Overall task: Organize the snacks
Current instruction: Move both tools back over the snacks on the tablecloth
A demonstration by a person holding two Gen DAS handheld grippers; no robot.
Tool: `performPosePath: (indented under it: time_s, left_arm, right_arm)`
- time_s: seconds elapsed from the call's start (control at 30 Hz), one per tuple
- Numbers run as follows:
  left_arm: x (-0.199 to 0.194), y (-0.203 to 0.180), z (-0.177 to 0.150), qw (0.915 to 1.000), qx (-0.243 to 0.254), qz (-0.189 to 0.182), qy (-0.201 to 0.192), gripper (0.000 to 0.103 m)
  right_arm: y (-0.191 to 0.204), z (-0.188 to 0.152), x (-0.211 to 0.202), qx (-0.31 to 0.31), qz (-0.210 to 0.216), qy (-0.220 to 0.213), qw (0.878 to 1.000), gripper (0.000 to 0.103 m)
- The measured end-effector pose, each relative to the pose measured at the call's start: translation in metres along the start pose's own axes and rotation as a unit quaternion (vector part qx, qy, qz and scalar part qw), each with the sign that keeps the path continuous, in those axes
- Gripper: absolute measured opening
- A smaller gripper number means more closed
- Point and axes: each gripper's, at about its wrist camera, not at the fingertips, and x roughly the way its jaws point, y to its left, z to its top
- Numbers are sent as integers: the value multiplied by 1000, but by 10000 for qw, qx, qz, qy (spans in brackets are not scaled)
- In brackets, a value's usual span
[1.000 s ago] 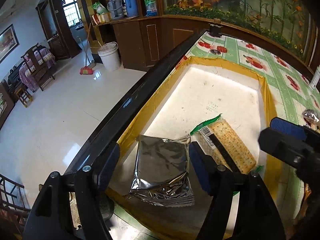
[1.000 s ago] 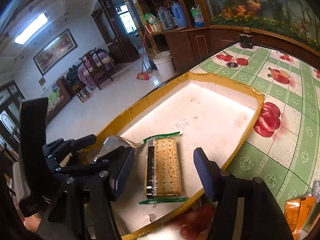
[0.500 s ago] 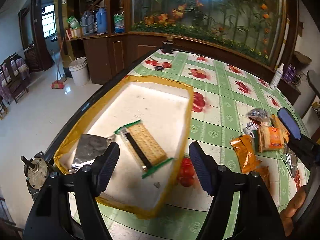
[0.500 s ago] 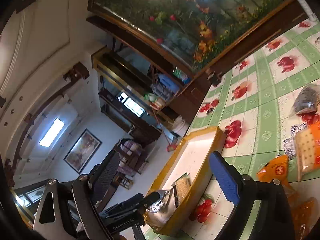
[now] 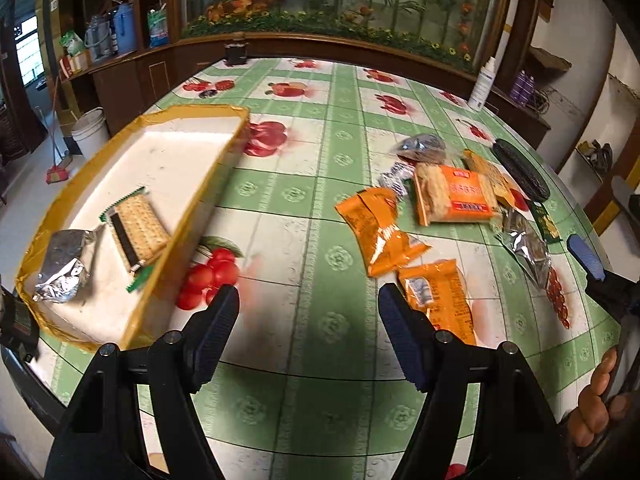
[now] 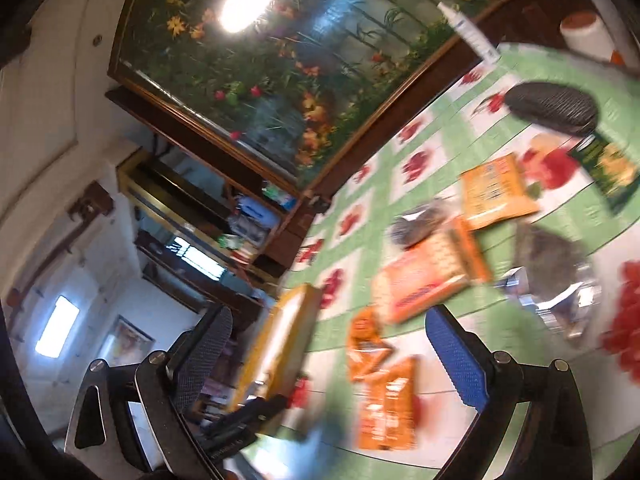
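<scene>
A yellow-rimmed white tray point(image 5: 208, 184) lies at the table's left and holds a silver foil packet point(image 5: 62, 266) and a cracker pack point(image 5: 138, 229). Loose snacks lie to the right: two orange packets point(image 5: 380, 232) point(image 5: 438, 300), an orange cracker pack point(image 5: 454, 196), a silver packet point(image 5: 524, 246) and a dark packet point(image 5: 420, 148). My left gripper point(image 5: 308, 322) is open and empty over bare tablecloth between tray and snacks. My right gripper point(image 6: 326, 356) is open and empty, tilted, above the orange packets point(image 6: 386, 404); its blue finger point(image 5: 584, 258) shows at the left wrist view's right edge.
A green fruit-print cloth covers the round table point(image 5: 320, 208). A black oval case point(image 5: 520, 168), a green packet point(image 5: 544, 222) and a white spray bottle point(image 5: 482, 84) stand at the right. The table's edge drops to the floor beside the tray. The right wrist view is blurred.
Both grippers have swung away from the tray to the right, toward the loose snacks. The silver packet and cracker pack stay in the tray. The right gripper has tilted.
</scene>
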Motion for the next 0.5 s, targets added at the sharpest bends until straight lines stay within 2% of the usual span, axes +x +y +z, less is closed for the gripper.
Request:
performPosePath:
  time_s: [0.1, 0.27, 0.37, 0.5]
  left_arm:
    - [9, -24, -8, 9995, 152, -218, 192, 72]
    - [22, -56, -10, 9977, 399, -335, 428, 72]
    - [31, -68, -11, 9965, 491, -327, 584, 78]
    - [43, -72, -12, 9930, 266, -816, 817, 78]
  right_arm:
    - [-6, -6, -9, -443, -710, 55, 9965, 99]
    - [-23, -17, -25, -805, -1426, 48, 9865, 99]
    - [-26, -20, -32, -1068, -1865, 100, 9766, 99]
    - [-36, -16, -26, -1245, -2173, 264, 9678, 99]
